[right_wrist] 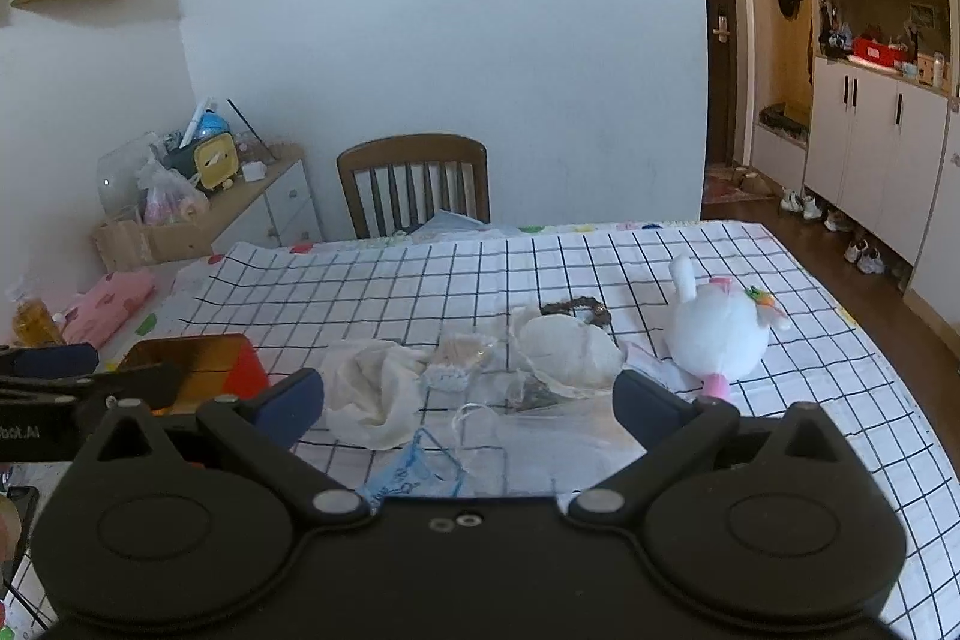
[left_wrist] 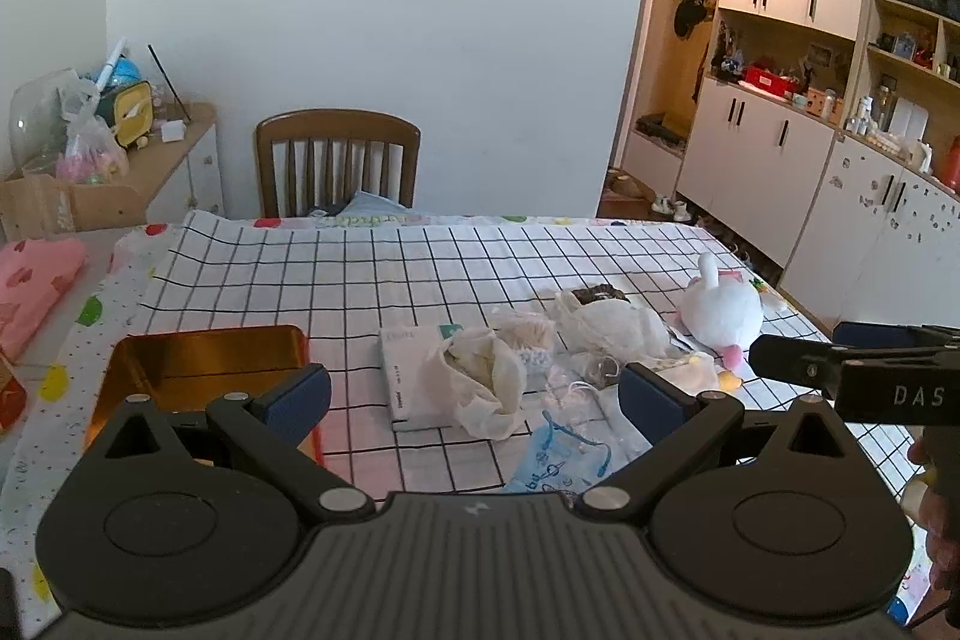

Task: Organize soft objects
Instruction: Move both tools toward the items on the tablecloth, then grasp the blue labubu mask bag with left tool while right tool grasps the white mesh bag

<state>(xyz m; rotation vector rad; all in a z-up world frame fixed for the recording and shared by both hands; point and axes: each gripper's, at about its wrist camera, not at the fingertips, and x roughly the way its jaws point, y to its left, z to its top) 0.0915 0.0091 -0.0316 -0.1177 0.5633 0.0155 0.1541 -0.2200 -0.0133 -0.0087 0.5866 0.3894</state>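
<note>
- Several soft things lie bunched near the middle of the tabletop (left_wrist: 420, 268), on its black-and-white checked cloth: a crumpled cream cloth (left_wrist: 480, 382) on a flat white packet (left_wrist: 408, 370), a white mesh pouch (left_wrist: 612, 322) behind it, and a blue-printed clear bag (left_wrist: 558, 460) nearest the camera.
- A white plush toy (left_wrist: 723, 307) with pink feet lies to the right of the heap, just apart from it.
- An open gold-lined tin (left_wrist: 198, 370) sits at the left, apart from the heap.
- Left gripper (left_wrist: 474, 394): fingers spread wide, empty, held above the cream cloth.
- Right gripper (right_wrist: 468, 400): fingers likewise wide and empty, above the bags.
- A wooden chair (right_wrist: 414, 184) stands behind the tabletop.
</note>
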